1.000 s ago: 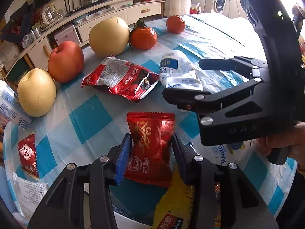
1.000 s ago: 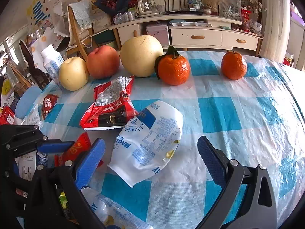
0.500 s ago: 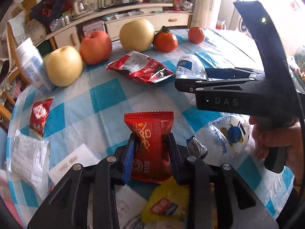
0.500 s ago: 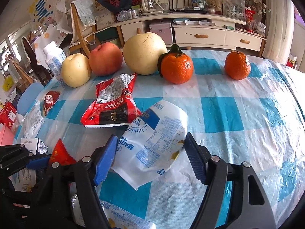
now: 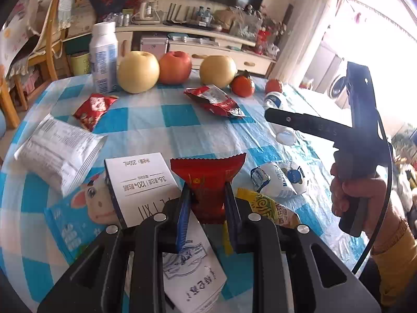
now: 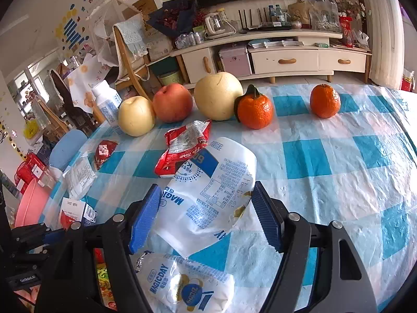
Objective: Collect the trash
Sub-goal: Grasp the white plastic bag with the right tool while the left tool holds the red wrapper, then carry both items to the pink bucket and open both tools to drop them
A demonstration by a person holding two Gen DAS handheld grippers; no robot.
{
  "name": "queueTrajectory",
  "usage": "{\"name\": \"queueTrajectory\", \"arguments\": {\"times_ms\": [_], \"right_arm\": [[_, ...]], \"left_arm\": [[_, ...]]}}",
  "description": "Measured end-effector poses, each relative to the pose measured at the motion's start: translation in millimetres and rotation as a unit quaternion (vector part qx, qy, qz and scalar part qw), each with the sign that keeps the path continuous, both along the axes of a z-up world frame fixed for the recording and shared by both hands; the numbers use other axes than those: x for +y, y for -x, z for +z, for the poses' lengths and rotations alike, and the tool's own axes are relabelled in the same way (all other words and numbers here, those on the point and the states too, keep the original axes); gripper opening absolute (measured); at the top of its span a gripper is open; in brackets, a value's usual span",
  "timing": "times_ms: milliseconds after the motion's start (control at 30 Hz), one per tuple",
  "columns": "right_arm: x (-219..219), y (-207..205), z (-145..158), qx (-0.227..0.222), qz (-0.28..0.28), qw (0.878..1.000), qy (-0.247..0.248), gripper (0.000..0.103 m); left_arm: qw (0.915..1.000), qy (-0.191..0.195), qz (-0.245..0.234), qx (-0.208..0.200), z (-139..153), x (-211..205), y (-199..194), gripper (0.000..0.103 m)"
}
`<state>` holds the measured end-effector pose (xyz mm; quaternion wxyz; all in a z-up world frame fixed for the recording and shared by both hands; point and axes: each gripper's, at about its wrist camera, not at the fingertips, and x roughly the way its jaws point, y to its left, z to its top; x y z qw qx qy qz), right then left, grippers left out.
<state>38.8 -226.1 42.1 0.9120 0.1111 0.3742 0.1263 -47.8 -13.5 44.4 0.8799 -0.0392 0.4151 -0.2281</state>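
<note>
Left claw (image 5: 206,203): we hold it clamped on the red packet (image 5: 207,180), lifted above the table (image 5: 177,130).
Right claw (image 6: 206,216): half-spread, our pads pressing the white pouch (image 6: 211,190).
Pouch axis: runs straight ahead from our right claw.

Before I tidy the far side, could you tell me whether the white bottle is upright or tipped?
Upright: the white bottle stands on its base, cap upward, beside the yellow pear.
</note>
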Motion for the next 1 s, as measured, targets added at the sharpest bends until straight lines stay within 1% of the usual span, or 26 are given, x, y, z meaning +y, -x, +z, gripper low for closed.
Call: {"name": "queueTrajectory", "arguments": {"times_ms": [133, 300, 367, 633, 833, 933, 1000], "right_arm": [[8.2, 16.1, 11.7, -0.025, 0.020, 0.999, -0.015, 0.072], [31.1, 34.3, 25.5, -0.046, 0.051, 0.998, -0.005, 0.072], [42.2, 40.9, 29.1, -0.051, 0.061, 0.997, 0.003, 0.072], [88.9, 62.5, 41.3, -0.064, 0.102, 0.993, 0.006, 0.072], [139.8, 76.3, 55.5, -0.083, 0.144, 0.986, 0.016, 0.072], [171.9, 83.9, 62.9, -0.091, 0.172, 0.981, 0.021, 0.072], [197.9, 88.6, 67.1, -0.094, 0.193, 0.977, 0.016, 0.072]], "left_arm": [[0.9991, 0.039, 0.012, -0.007, -0.6, 19.3, 3.6, 0.026], [0.9967, 0.073, 0.030, -0.020, 6.3, 42.4, 5.1, 0.026], [0.9953, 0.087, 0.036, -0.024, 10.0, 52.7, 6.7, 0.026], [0.9870, 0.139, 0.065, -0.048, 30.4, 98.6, 13.0, 0.026], [0.9801, 0.155, 0.100, -0.073, 51.9, 145.0, 23.7, 0.026], [0.9760, 0.154, 0.130, -0.084, 63.4, 177.1, 30.7, 0.026], [0.9727, 0.143, 0.157, -0.093, 70.1, 203.1, 36.1, 0.026]]}}
